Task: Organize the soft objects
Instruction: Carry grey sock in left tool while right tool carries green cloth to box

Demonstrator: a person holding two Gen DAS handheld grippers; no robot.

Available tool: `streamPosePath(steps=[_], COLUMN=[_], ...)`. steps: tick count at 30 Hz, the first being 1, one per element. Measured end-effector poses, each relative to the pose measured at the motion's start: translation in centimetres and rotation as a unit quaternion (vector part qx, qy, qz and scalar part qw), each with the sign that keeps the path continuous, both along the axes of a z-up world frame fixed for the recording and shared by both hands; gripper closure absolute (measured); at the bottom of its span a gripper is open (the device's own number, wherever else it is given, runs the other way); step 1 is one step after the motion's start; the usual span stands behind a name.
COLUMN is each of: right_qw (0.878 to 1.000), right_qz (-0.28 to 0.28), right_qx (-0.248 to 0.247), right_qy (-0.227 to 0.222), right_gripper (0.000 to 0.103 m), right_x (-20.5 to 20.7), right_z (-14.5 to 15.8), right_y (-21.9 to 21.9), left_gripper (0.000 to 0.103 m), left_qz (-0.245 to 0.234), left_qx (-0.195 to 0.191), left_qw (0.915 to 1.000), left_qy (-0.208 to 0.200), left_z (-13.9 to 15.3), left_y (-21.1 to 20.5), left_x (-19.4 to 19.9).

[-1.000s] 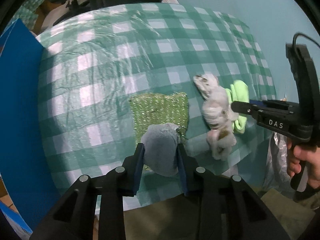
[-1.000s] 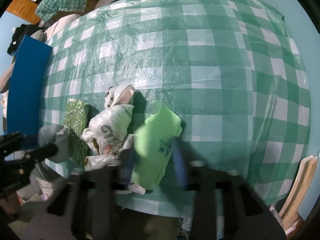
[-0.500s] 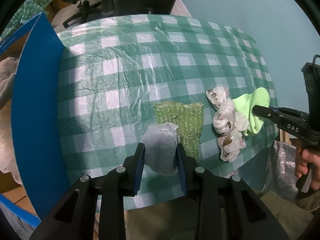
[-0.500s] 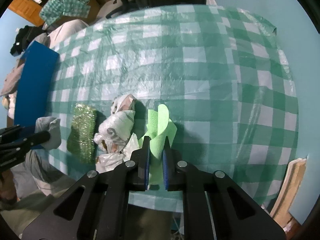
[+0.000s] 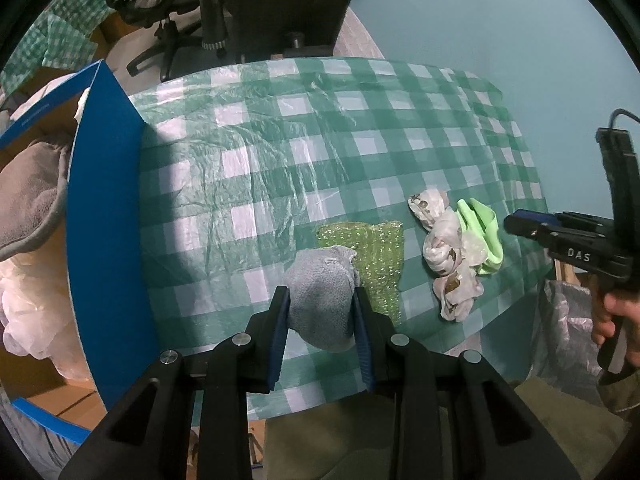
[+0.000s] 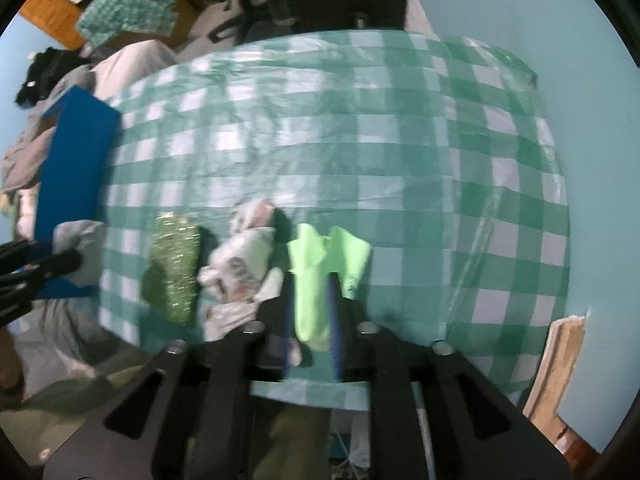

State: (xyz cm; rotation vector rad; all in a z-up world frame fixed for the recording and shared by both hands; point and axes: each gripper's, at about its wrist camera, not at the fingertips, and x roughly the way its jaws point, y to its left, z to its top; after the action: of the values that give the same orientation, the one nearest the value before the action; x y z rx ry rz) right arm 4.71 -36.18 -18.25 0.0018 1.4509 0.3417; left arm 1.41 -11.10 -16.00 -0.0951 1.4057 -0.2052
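Note:
My left gripper (image 5: 320,296) is shut on a grey cloth (image 5: 322,300) and holds it above the near edge of the checked table (image 5: 280,152). My right gripper (image 6: 310,280) is shut on a light green cloth (image 6: 316,276), which lies partly on the table; the view is blurred. Between them lie a sparkly green sponge cloth (image 5: 372,256) and a crumpled white patterned plastic bag (image 5: 444,256). The right gripper also shows at the right of the left wrist view (image 5: 516,226), beside the green cloth (image 5: 482,236).
A blue cardboard box (image 5: 104,240) stands open at the table's left edge, holding a grey towel (image 5: 28,192) and white plastic. An office chair (image 5: 172,8) is behind the table. A wooden board (image 6: 556,364) leans at the right.
Both grippers have pulled back and up, so more of the table and the blue box shows. The right gripper, open around the green cloth a second ago, has shut on it.

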Motion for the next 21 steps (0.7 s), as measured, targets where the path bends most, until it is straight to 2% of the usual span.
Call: streamPosePath(steps=[5,8,11,21], right_qw=[1.0,0.999,0.999,0.999], right_qz=[-0.019,-0.022,-0.021,-0.011], right_qx=[-0.002,-0.016,-0.007,0.004], right_qy=[0.014,0.018,0.03,0.045], right_gripper=[0.056,0.055,0.052,0.052], right_x=[0.1,-0.2,-0.8,-1.1], right_z=[-2.2,-3.1,-3.8,-5.7], right_y=[-0.6,-0.9,-1.1,0.1], left_gripper=[0.072,0.072,0.072,0.072], left_qz=[0.001,0.002,0.001,0.0], left_qx=[0.001,0.001,0.001,0.002], left_qw=[1.0,1.0,1.0,0.9999], left_qy=[0.006,0.007,0.007,0.013], left_z=[-0.4,-0.4,-0.5,-0.8], left_y=[0.2,0.3,0.4,0.7], left_x=[-0.1,-0.3,-0.3,-0.3])
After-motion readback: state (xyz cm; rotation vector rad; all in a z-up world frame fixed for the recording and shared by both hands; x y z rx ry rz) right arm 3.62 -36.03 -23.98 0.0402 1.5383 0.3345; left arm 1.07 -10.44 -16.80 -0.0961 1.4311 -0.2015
